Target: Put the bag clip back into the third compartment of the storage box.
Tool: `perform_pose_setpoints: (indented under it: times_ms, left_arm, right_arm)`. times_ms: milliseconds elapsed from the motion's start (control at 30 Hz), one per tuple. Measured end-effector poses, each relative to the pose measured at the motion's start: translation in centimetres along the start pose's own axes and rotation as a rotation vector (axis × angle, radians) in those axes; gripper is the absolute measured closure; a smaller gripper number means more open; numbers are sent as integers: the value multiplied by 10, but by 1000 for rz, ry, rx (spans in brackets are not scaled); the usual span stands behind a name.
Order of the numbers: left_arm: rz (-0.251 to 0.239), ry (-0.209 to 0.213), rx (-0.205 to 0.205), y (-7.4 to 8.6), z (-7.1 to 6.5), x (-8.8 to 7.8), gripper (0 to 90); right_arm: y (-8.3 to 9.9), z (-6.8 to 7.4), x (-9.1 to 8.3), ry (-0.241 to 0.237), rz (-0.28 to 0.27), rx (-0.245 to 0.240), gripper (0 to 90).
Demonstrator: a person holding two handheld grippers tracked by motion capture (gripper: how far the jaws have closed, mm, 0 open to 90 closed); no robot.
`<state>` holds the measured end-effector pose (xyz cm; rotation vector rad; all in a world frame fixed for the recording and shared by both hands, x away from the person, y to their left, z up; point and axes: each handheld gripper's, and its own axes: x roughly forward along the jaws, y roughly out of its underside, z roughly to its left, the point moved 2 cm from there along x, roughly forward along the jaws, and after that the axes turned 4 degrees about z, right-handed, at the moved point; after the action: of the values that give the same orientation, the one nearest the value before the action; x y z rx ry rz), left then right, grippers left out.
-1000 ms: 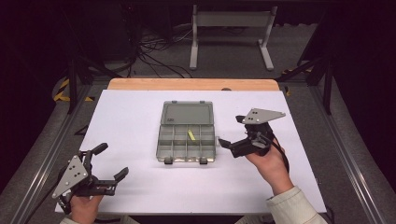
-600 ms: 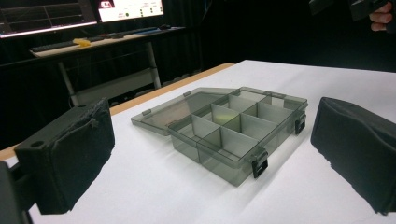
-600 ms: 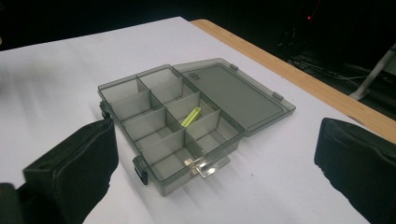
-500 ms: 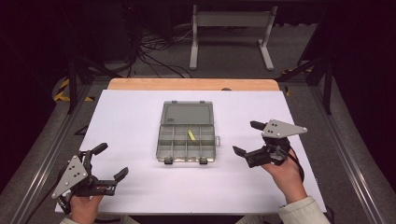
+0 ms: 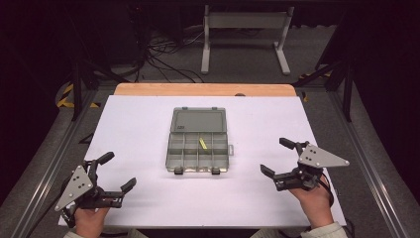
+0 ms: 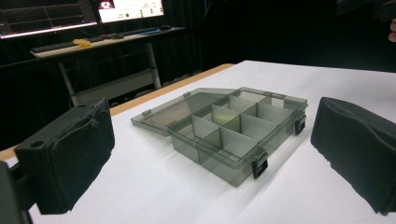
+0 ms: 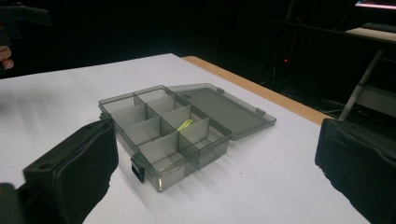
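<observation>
Two grippers, both wide open and empty, held low over the white counter on either side of a grey compartment box.

Hard to make out: contents of most compartments, blurred through the smoky plastic; just one small yellow-green piece plain to see, lying in a middle compartment of the far row. Same piece half hidden behind a divider in the left gripper view, clearer in the right gripper view. Cut off at the frame edges: outer parts of the black pads in both gripper views, and both forearms at the bottom of the high view. Dark and unreadable beyond the counter's wooden far edge.

Box near the counter's middle, lid swung fully open and lying flat on the far side, two black latches on the near wall.

Left gripper at the near left corner, grasped from below by the left hand, aimed forward and to the right toward the box, well apart from it. Right gripper near the right edge, gripped by the right hand, pointing leftward at the box, also well apart.
</observation>
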<state>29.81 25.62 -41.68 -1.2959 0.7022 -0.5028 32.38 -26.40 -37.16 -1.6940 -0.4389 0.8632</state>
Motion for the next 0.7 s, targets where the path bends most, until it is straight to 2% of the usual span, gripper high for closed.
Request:
perform_pose_setpoints:
  times_ms: [267, 400, 700]
  left_arm:
    - [-2, 1, -2, 0, 0, 0, 2]
    - [-1, 0, 0, 0, 0, 0, 2]
    - [7, 1, 1, 2, 0, 1, 25]
  right_arm:
    - [16, -1, -8, 19, -5, 20, 1]
    - [29, 0, -15, 10, -40, 35, 11]
    - [48, 0, -16, 18, -36, 59, 11]
